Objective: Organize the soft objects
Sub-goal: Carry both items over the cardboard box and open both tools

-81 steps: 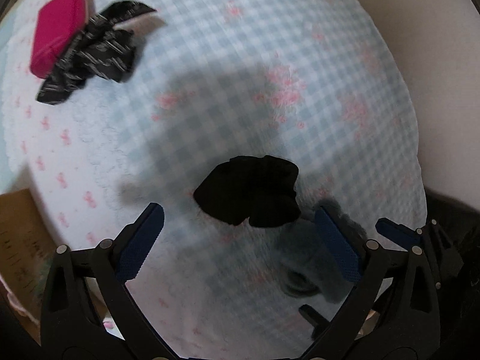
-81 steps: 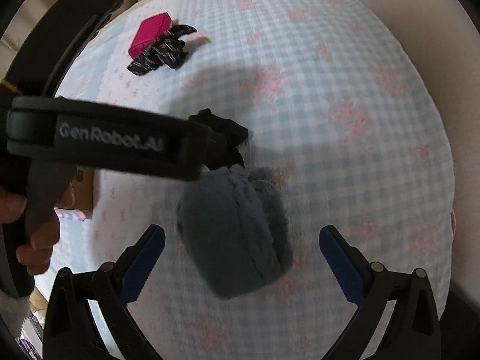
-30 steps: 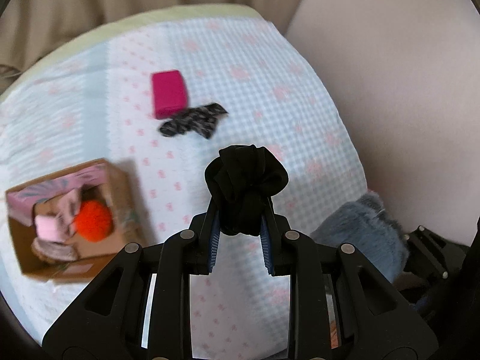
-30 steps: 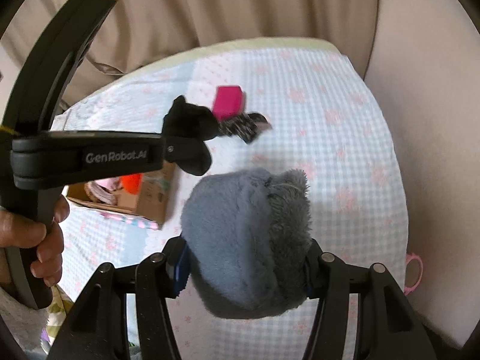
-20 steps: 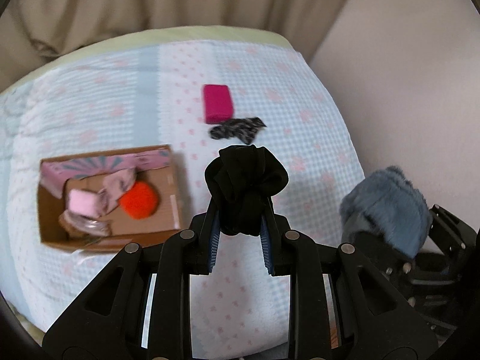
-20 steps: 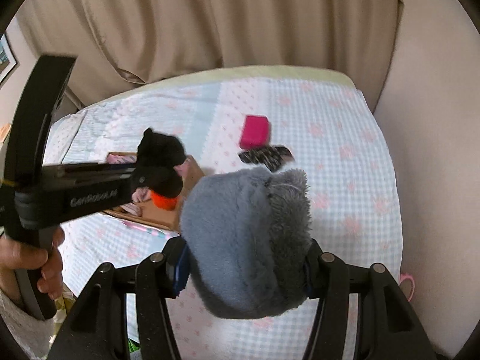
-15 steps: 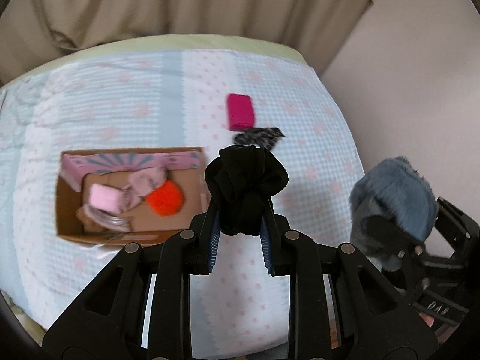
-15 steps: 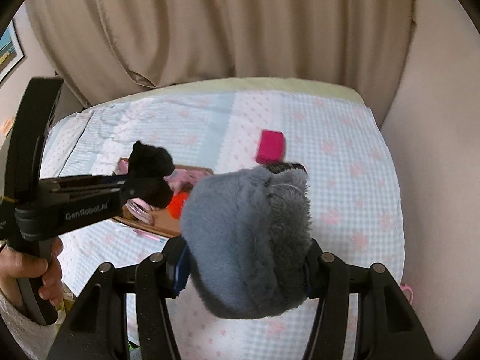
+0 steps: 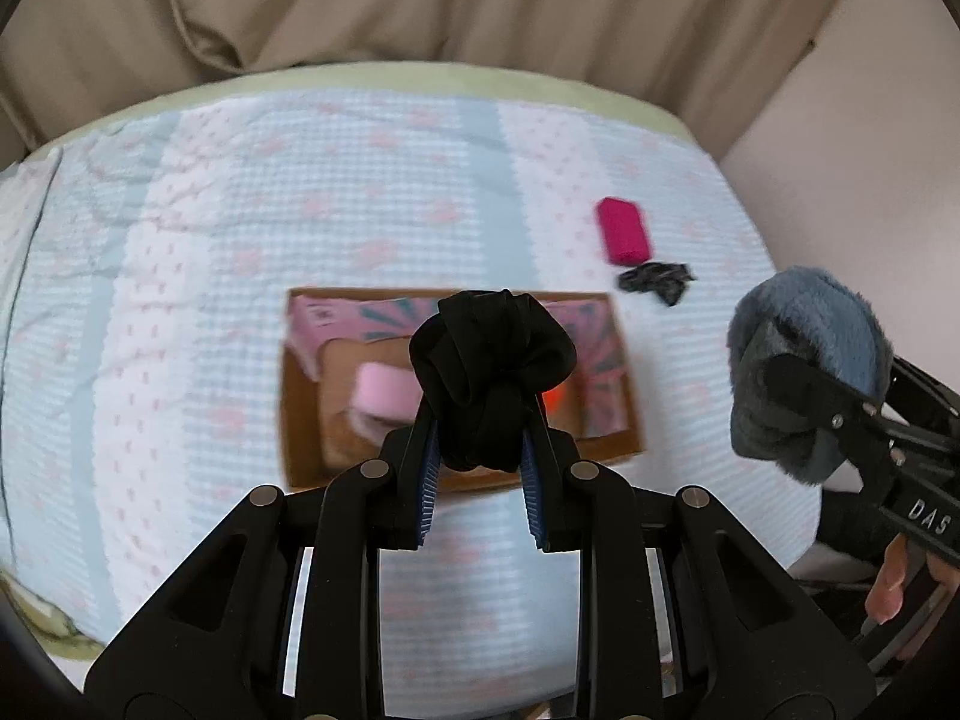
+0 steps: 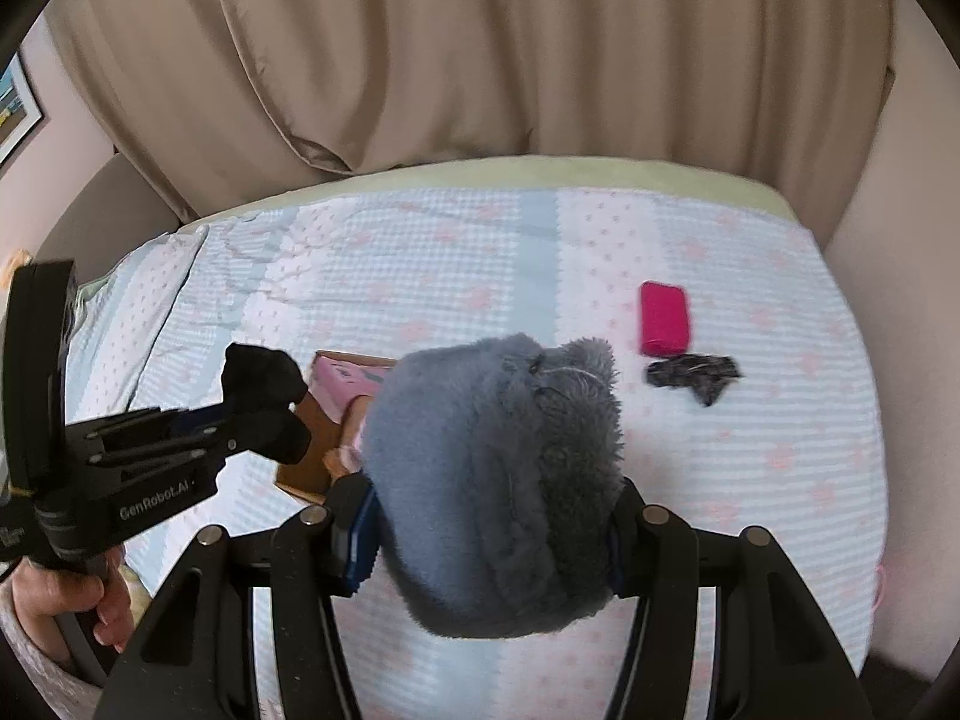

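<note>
My left gripper is shut on a black scrunchie and holds it in the air above an open cardboard box on the bed. The box holds a pink soft item and an orange pom-pom, partly hidden by the scrunchie. My right gripper is shut on a grey-blue fluffy item, also in the air; it shows at the right of the left wrist view. The box is partly hidden behind it.
A magenta sponge-like block and a black patterned cloth lie on the checked bedspread, right of the box. Beige curtains hang behind the bed. A wall stands at the right.
Both grippers closed on their items, lifted them off the bed and swung left. The box has come from the left edge of the view to under the left gripper.
</note>
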Demonstrator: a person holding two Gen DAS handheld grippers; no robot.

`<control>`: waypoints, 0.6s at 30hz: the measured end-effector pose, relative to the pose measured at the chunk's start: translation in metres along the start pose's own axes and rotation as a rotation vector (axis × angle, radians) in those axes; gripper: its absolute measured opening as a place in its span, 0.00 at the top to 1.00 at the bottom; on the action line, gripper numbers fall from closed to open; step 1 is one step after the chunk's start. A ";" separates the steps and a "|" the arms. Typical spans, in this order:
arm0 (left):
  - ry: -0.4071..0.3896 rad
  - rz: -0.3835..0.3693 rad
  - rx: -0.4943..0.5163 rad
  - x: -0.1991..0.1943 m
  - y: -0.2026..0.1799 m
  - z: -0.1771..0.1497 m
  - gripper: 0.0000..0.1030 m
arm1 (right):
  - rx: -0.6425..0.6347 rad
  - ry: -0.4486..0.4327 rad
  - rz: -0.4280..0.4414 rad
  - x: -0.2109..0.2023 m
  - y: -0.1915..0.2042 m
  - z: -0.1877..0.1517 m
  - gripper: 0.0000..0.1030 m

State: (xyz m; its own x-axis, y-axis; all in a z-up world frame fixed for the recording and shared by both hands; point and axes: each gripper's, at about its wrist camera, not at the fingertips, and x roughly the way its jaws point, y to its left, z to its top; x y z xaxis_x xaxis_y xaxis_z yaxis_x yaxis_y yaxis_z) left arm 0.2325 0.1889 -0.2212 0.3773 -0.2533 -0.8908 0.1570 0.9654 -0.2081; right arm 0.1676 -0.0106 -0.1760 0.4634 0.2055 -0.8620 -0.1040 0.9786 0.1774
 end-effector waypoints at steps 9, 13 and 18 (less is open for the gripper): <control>0.116 0.003 -0.025 0.055 0.067 0.005 0.80 | 0.101 0.149 -0.007 0.081 0.026 0.006 0.49; 0.157 0.001 -0.035 0.081 0.077 0.005 0.80 | 0.105 0.203 -0.011 0.110 0.027 0.008 0.49; 0.204 0.002 -0.056 0.115 0.082 0.011 0.80 | 0.128 0.262 0.012 0.148 0.025 0.014 0.49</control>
State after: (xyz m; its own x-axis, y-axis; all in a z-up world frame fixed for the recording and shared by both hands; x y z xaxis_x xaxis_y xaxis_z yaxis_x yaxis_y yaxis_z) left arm 0.2993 0.2384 -0.3365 0.1842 -0.2397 -0.9532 0.1035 0.9692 -0.2237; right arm 0.2464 0.0444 -0.2928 0.2182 0.2241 -0.9498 0.0114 0.9726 0.2321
